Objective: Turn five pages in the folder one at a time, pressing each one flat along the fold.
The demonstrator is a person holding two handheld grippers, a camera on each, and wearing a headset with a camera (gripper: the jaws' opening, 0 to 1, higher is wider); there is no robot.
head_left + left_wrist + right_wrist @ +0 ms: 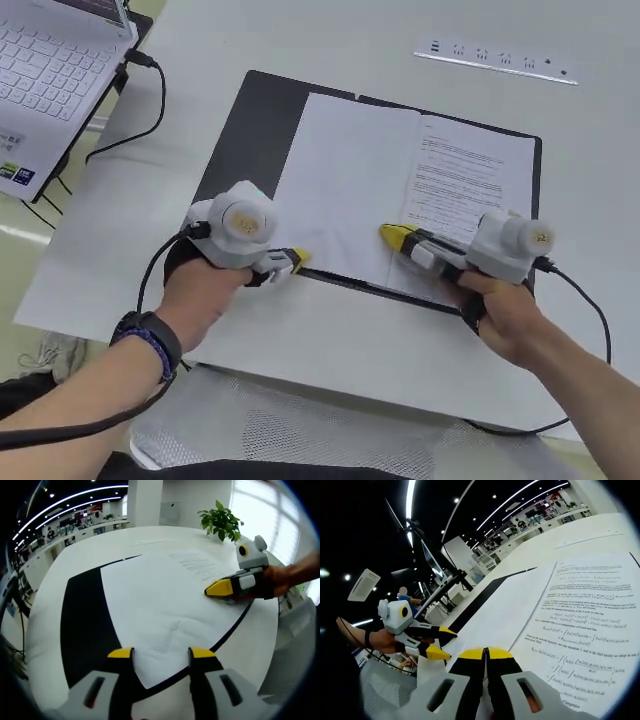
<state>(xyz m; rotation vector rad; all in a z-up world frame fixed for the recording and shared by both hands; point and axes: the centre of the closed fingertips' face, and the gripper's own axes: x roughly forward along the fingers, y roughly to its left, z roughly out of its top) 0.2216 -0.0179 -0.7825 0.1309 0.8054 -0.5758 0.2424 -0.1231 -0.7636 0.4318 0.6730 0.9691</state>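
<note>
black folder (250, 130) is lying open on the worktop (330, 345). right hand-held gripper (393, 236), jaws together, is touching its fold at 5 o'clock. left hand-held gripper (288, 261), jaws apart, is sitting at 7 o'clock.

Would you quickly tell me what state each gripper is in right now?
Left gripper: open, holding nothing, at the blank page's near edge.
Right gripper: shut, holding nothing, tips at the fold.

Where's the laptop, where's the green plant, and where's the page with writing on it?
laptop (45, 62): head view, on its white keyboard.
green plant (220, 521): left gripper view, on its leaves.
printed page (468, 180): head view, on the middle of its text.
</note>
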